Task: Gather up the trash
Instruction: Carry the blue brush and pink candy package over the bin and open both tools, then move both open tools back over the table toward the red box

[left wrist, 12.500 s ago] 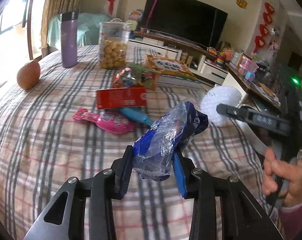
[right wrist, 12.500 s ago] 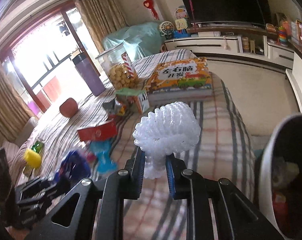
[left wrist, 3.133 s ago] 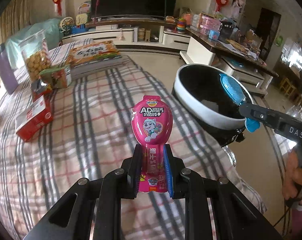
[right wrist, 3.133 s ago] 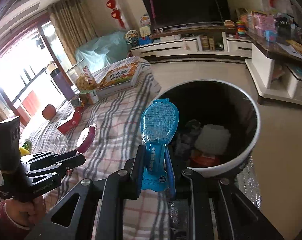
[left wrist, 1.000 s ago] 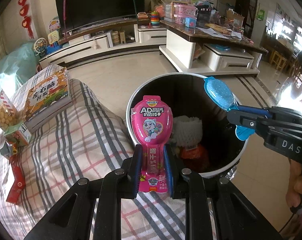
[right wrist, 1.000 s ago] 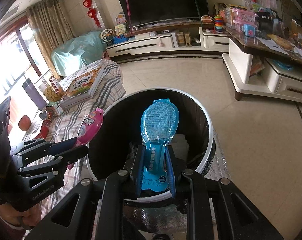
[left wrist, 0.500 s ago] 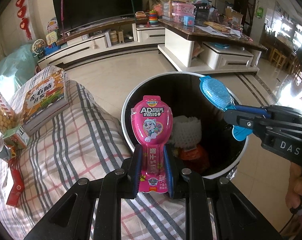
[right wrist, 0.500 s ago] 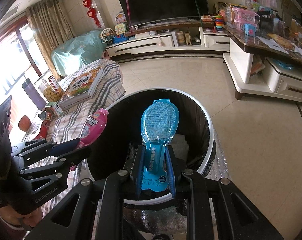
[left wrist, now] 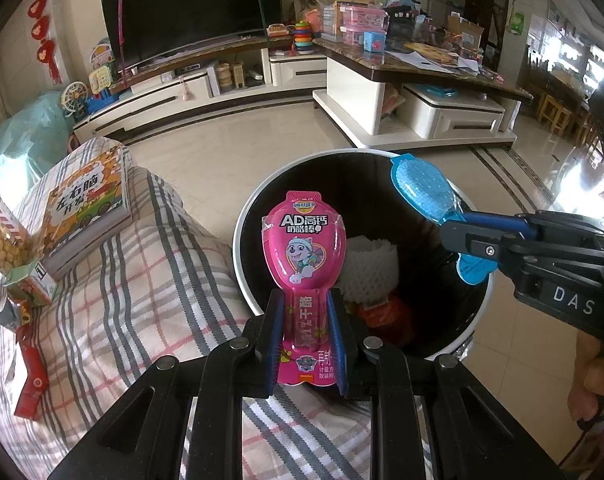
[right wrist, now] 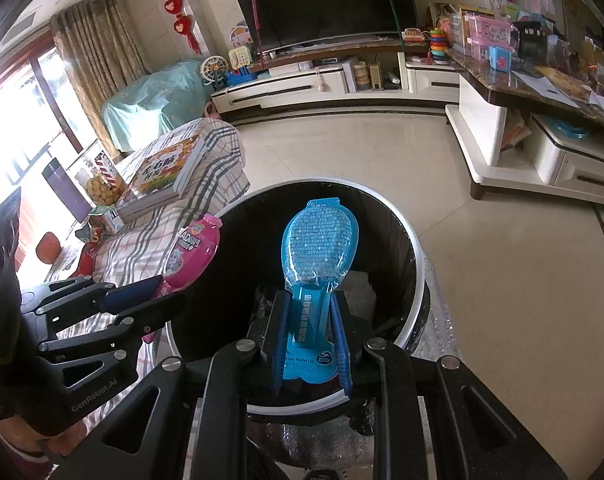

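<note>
Left wrist view: a glossy pink spoon-shaped wrapper (left wrist: 303,248) is pinched by the left gripper (left wrist: 303,330) over the round, white-rimmed bin (left wrist: 242,224). A blue dotted wrapper (right wrist: 320,248) is clamped by the right gripper (right wrist: 310,340) above the bin's mouth. Both have been carried from the checked table (left wrist: 134,280).

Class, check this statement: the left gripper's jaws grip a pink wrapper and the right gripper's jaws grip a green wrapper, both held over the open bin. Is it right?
Not quite. The right gripper grips a blue wrapper, not green, as the right wrist view shows. The rest stands: the left gripper grips the pink wrapper, both over the open bin.
</note>
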